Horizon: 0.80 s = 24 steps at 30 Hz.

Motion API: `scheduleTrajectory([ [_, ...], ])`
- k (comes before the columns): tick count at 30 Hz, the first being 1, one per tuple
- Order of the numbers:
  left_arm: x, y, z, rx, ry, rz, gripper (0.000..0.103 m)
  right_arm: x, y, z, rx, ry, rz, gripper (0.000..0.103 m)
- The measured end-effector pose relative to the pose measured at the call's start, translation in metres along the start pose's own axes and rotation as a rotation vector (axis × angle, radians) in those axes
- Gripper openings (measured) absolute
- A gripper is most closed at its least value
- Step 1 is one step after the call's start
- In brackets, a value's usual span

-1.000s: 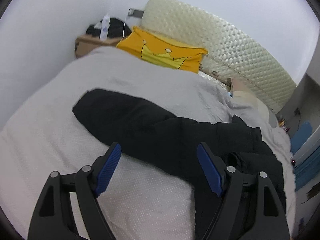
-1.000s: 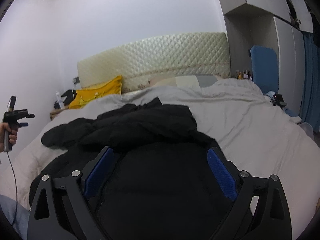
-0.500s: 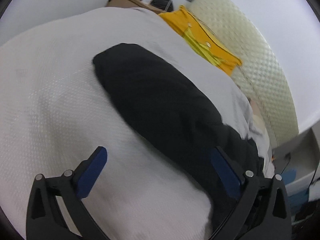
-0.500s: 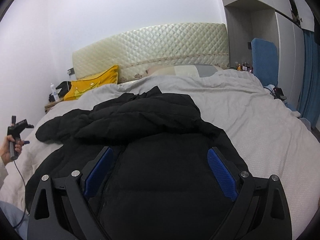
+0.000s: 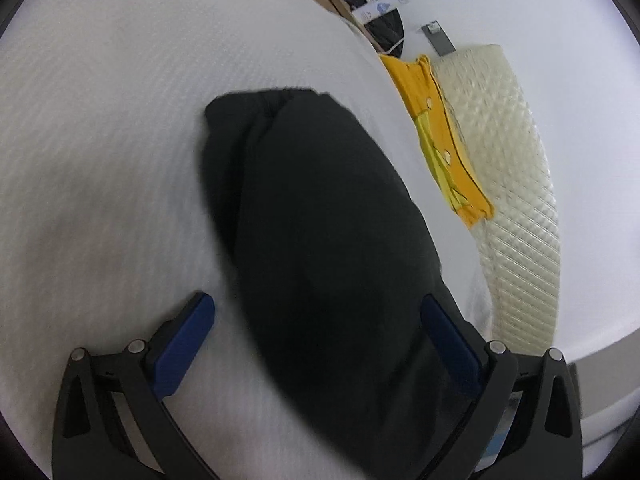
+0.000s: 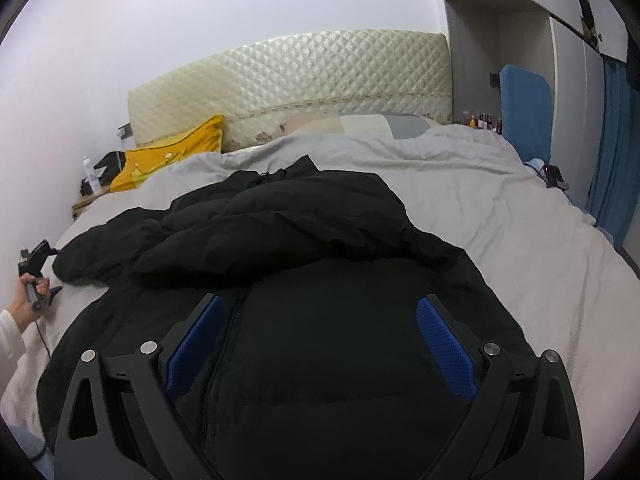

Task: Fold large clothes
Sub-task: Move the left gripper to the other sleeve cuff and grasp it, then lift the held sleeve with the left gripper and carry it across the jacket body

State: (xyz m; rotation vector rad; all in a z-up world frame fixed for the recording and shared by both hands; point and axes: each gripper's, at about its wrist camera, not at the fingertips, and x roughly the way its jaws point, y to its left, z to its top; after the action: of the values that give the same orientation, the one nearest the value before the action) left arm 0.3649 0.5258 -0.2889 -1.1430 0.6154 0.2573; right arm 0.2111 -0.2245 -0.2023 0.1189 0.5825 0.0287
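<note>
A black puffy jacket (image 6: 320,240) lies spread on the pale bed cover (image 6: 520,240), zipper side up. One sleeve (image 5: 320,200) stretches out to the left across the cover (image 5: 100,120). My left gripper (image 5: 316,304) is open wide and low over that sleeve. The sleeve runs between the jaws, and the blue pads (image 5: 184,344) do not press on it. In the right wrist view a hand (image 6: 24,300) holds this gripper at the sleeve's end. My right gripper (image 6: 320,302) is open above the jacket's body, near the zipper, with nothing gripped.
A yellow pillow (image 6: 172,156) and a quilted headboard (image 6: 300,72) stand at the bed's far end. A nightstand with a bottle (image 6: 90,184) is at the far left. A blue chair (image 6: 524,112) and a wardrobe (image 6: 520,20) are on the right.
My left gripper has rolled and dropped close to the sleeve, and its jaws have spread wider. My right gripper has moved slightly lower over the jacket.
</note>
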Motion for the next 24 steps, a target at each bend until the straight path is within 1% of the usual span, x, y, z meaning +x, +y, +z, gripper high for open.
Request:
scheduleTrajectory([
  [3, 0.011, -0.007, 0.009, -0.003, -0.033, -0.017, 0.099, 0.007, 0.003, 0.000, 0.011, 0.012, -0.014, 0.098],
  [6, 0.022, -0.011, 0.016, 0.000, -0.035, -0.042, 0.087, 0.014, 0.004, -0.001, 0.025, 0.031, -0.017, 0.098],
  [8, 0.030, -0.014, 0.016, 0.011, -0.031, -0.049, 0.069, 0.020, 0.006, -0.002, 0.023, 0.049, -0.023, 0.099],
  [9, 0.033, -0.014, 0.016, 0.017, -0.028, -0.051, 0.066, 0.021, 0.006, -0.002, 0.024, 0.055, -0.021, 0.099],
  [11, 0.037, -0.017, 0.013, 0.031, -0.030, -0.053, 0.046, 0.024, 0.006, -0.003, 0.028, 0.062, -0.017, 0.099],
  [12, 0.038, -0.020, 0.011, 0.048, -0.036, -0.044, 0.041, 0.024, 0.005, -0.004, 0.029, 0.064, -0.018, 0.099],
  [14, 0.036, -0.028, 0.010, 0.091, -0.056, -0.023, 0.028, 0.023, 0.005, -0.004, 0.031, 0.065, -0.020, 0.099],
  [15, 0.032, -0.029, 0.010, 0.101, -0.062, -0.016, 0.025, 0.023, 0.003, -0.005, 0.033, 0.063, -0.019, 0.099],
  [17, 0.025, -0.032, 0.011, 0.112, -0.070, 0.001, 0.017, 0.023, 0.002, -0.005, 0.036, 0.062, -0.023, 0.099],
  [19, 0.013, -0.038, 0.012, 0.128, -0.093, 0.027, 0.012, 0.022, 0.000, -0.005, 0.039, 0.062, -0.022, 0.099],
  [24, -0.020, -0.058, 0.016, 0.173, -0.151, 0.082, 0.008, 0.017, -0.001, -0.003, 0.037, 0.053, -0.008, 0.099],
])
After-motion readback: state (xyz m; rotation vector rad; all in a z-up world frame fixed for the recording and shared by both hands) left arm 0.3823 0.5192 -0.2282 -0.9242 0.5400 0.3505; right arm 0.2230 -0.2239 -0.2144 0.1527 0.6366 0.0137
